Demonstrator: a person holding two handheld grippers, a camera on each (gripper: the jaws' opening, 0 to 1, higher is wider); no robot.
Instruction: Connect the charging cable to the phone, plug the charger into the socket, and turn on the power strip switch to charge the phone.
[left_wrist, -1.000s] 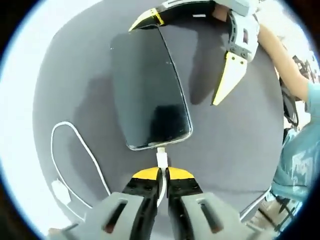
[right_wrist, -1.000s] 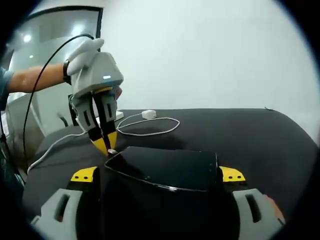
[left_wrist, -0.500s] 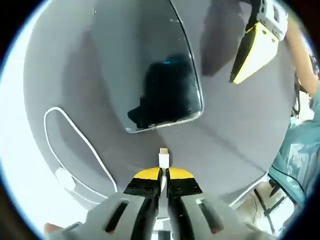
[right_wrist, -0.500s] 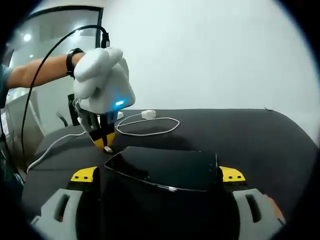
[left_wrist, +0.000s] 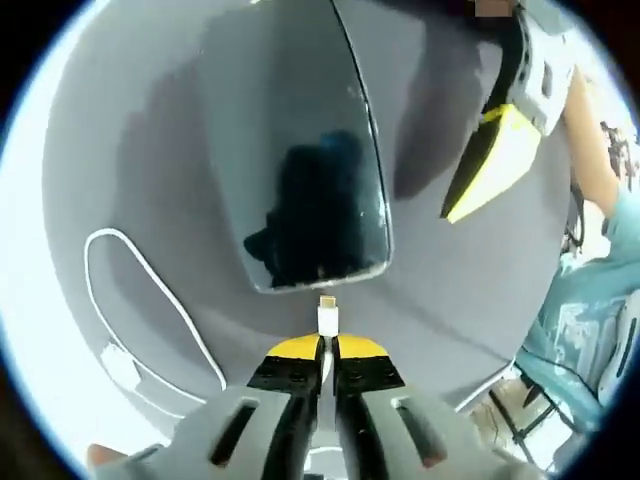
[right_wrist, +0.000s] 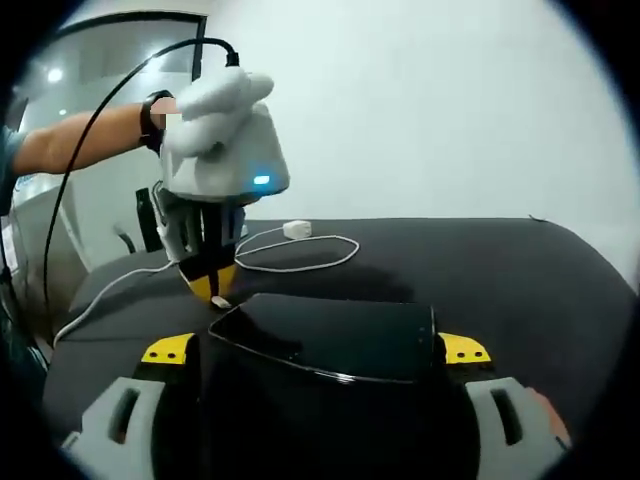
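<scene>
Connector and phone sit apart in the left gripper view: the white cable plug with its small metal tip (left_wrist: 327, 315) stands out from between the yellow-tipped black jaws of the left gripper (left_wrist: 327, 352), which are pressed nearly together on it, and the tip stops just short of the lower short edge of the black glossy smartphone (left_wrist: 300, 170). The phone's long axis runs from bottom centre toward the top of that frame, its port end facing the plug. To the lower left, the thin white charging cable (left_wrist: 150, 290) loops across the dark grey tabletop (left_wrist: 440, 280) toward a small white charger block (left_wrist: 118, 368) near the table's edge. At upper right one yellow jaw tip of the other gripper shows beside the phone, with a person's teal sleeve (left_wrist: 590, 310) at the right edge.

The right gripper view shows the opposite side: the right gripper (right_wrist: 315, 350) has its jaws spread to the phone's width, holding the phone (right_wrist: 320, 340) by its two long sides in the lower centre, slightly raised off the table. The left gripper (right_wrist: 212, 290) points down at the phone's far left corner, gripped by a white-gloved hand (right_wrist: 215, 100). Behind it the cable (right_wrist: 300, 255) and charger block (right_wrist: 297, 229) lie on the table (right_wrist: 520, 270).
</scene>
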